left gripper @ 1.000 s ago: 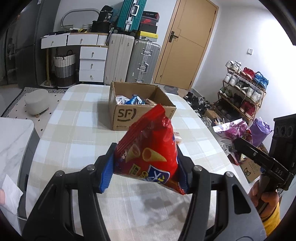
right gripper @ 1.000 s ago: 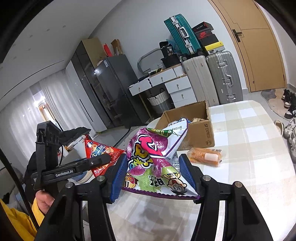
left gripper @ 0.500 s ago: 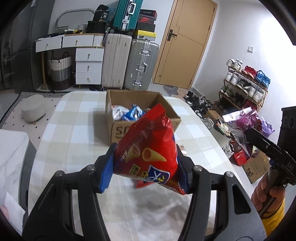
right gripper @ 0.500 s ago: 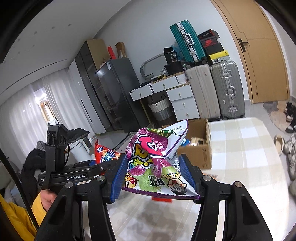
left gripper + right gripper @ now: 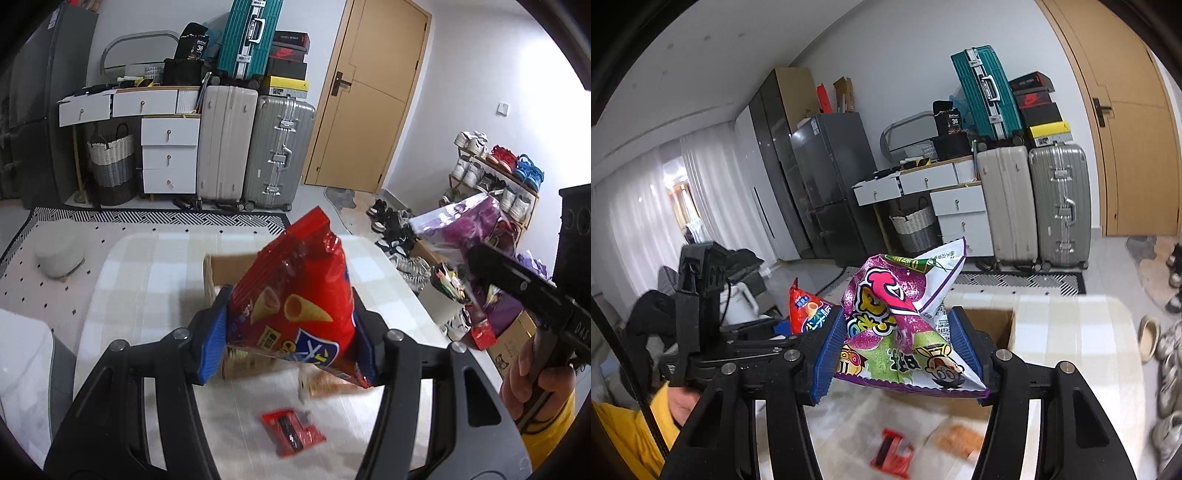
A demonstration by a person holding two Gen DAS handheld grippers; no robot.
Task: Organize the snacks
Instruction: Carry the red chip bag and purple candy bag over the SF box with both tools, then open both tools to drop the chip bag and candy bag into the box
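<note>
My left gripper (image 5: 290, 338) is shut on a red bag of cone snacks (image 5: 295, 302) and holds it above the table, in front of the cardboard box (image 5: 218, 269). My right gripper (image 5: 899, 356) is shut on a purple and green snack bag (image 5: 890, 332), also raised above the box (image 5: 993, 326). The red bag shows at the left in the right wrist view (image 5: 807, 308). The purple bag shows at the right in the left wrist view (image 5: 469, 225). A small red packet (image 5: 291, 432) and an orange packet (image 5: 328, 384) lie on the checked tablecloth (image 5: 147, 280) below.
The table's right edge drops to a floor with shoes (image 5: 399, 225), a shoe rack (image 5: 495, 173) and boxes (image 5: 509, 347). Suitcases (image 5: 255, 147), white drawers (image 5: 170, 155) and a door (image 5: 365, 92) stand beyond the table's far end. A white chair (image 5: 22, 362) is at the left.
Both grippers have risen with their bags and moved toward the box; the box now sits low behind the bags. A red packet has come into view on the table below.
</note>
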